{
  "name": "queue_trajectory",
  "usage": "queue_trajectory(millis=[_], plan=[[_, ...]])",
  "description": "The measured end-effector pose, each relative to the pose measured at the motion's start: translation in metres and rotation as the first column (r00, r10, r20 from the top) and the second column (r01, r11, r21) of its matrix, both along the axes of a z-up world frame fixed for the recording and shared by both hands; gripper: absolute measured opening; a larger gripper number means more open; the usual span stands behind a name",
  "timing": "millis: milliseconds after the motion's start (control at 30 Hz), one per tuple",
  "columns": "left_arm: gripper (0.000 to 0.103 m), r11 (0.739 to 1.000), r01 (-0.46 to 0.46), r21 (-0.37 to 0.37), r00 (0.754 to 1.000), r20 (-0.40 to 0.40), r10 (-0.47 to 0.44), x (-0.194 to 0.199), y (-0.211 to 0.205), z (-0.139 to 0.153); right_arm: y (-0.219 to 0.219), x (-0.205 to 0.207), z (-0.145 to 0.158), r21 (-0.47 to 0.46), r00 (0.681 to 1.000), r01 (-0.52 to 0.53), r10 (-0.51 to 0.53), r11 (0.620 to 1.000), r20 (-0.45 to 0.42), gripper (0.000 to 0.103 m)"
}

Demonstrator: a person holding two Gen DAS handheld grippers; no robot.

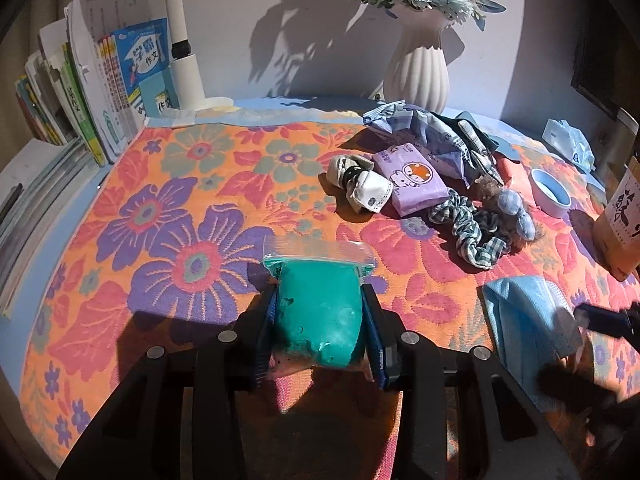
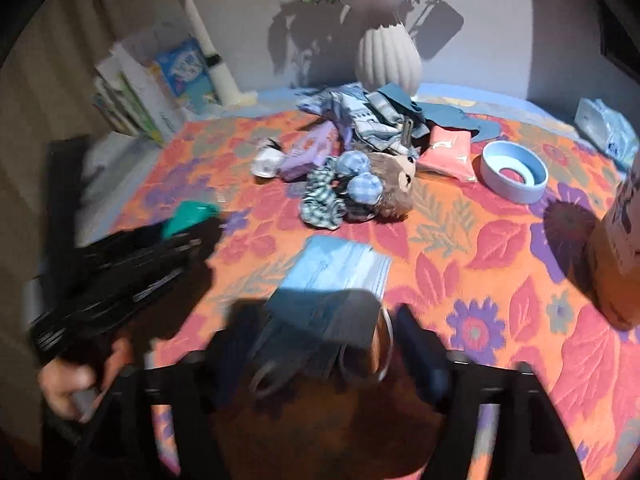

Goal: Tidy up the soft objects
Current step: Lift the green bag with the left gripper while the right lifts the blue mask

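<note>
- A green lump sealed in a clear zip bag (image 1: 318, 304) is clamped between the blue pads of the left gripper (image 1: 320, 320); the bag's sealed strip projects ahead of the fingertips, above the flowered cloth (image 1: 168, 208).
- The right gripper (image 2: 326, 344) is seen with its jaws spread wide, and nothing is pressed by its pads.
- A stack of blue face masks (image 2: 336, 276) is found flat on the cloth between and just ahead of the right gripper's fingers, its near end in their shadow and its ear loops (image 2: 372, 360) curled beside the right finger.
- From the left gripper, the same masks are seen ahead to the right, near the right gripper's fingertip.
- Farther ahead of both grippers, a heap of soft things is gathered: a checked scrunchie (image 1: 468, 232), a small furry toy (image 2: 394, 184), a purple tissue pack (image 1: 412, 180), rolled socks (image 1: 360, 188) and crumpled fabric (image 1: 420, 124).
- A pink pouch (image 2: 446, 154) and a pale blue ring-shaped bowl (image 2: 514, 176) are placed to the right of the heap.
- A white ribbed vase (image 1: 416, 76) is stood behind the heap, against the wall.
- Books (image 1: 92, 100) are lined up far ahead to the left of the left gripper.
</note>
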State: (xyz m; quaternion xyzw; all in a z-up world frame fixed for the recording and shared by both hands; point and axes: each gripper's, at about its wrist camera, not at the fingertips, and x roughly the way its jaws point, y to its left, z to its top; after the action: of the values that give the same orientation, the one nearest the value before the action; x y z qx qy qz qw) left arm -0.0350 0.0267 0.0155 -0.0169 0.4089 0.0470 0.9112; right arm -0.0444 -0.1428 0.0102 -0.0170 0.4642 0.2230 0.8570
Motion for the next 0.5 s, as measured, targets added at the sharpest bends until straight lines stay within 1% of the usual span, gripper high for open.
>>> queue_trajectory(millis=[33,133,167,200,233,300,333,367,400,467,500], plan=[[0.036,1.0,0.003,-0.004,1.0,0.003,-0.003,-0.001,0.0,0.0,0.006,0.003,-0.006,-0.034,1.0,0.001,-0.001,0.999,-0.003,0.095],[0.036,1.0,0.015,-0.011,1.0,0.016,-0.014,-0.003,0.0,0.002,0.016,0.01,-0.015,-0.055,1.0,-0.001,0.001,0.998,-0.005,0.093],[0.036,1.0,0.019,-0.011,1.0,0.017,-0.019,-0.004,-0.001,0.002,0.018,0.01,-0.016,-0.075,1.0,0.008,-0.007,0.997,0.012,0.085],[0.036,1.0,0.02,-0.01,1.0,0.017,-0.02,-0.003,-0.001,0.002,0.02,0.009,-0.016,-0.109,0.999,0.017,-0.013,0.994,0.032,0.069],[0.036,1.0,0.019,-0.004,1.0,0.019,-0.019,-0.004,-0.002,0.002,0.022,0.007,-0.015,-0.142,0.999,0.015,-0.008,0.99,0.05,0.062],[0.036,1.0,0.02,0.008,1.0,0.024,-0.02,-0.005,-0.004,0.003,0.024,0.003,-0.013,-0.159,0.997,-0.003,0.014,0.987,0.069,0.037],[0.036,1.0,0.022,0.012,0.999,0.024,-0.023,-0.005,-0.004,0.003,0.023,0.002,-0.012,-0.151,0.998,-0.009,0.02,0.988,0.066,0.03],[0.036,1.0,0.024,0.018,0.999,0.025,-0.024,-0.006,-0.006,0.004,0.022,0.001,-0.011,-0.145,0.998,-0.009,0.019,0.989,0.064,0.022],[0.036,0.999,0.026,0.027,0.999,0.029,-0.027,-0.007,-0.007,0.006,0.018,0.001,-0.01,-0.135,0.998,-0.006,0.014,0.991,0.058,0.018],[0.036,0.999,0.036,0.025,0.998,0.04,-0.037,-0.011,-0.011,0.01,0.008,-0.001,-0.007,-0.117,0.999,0.011,-0.006,0.993,0.042,0.016],[0.036,0.999,0.044,0.009,0.998,0.048,-0.045,-0.014,-0.013,0.012,0.005,-0.002,-0.006,-0.12,0.999,0.024,-0.018,0.993,0.044,0.015]])
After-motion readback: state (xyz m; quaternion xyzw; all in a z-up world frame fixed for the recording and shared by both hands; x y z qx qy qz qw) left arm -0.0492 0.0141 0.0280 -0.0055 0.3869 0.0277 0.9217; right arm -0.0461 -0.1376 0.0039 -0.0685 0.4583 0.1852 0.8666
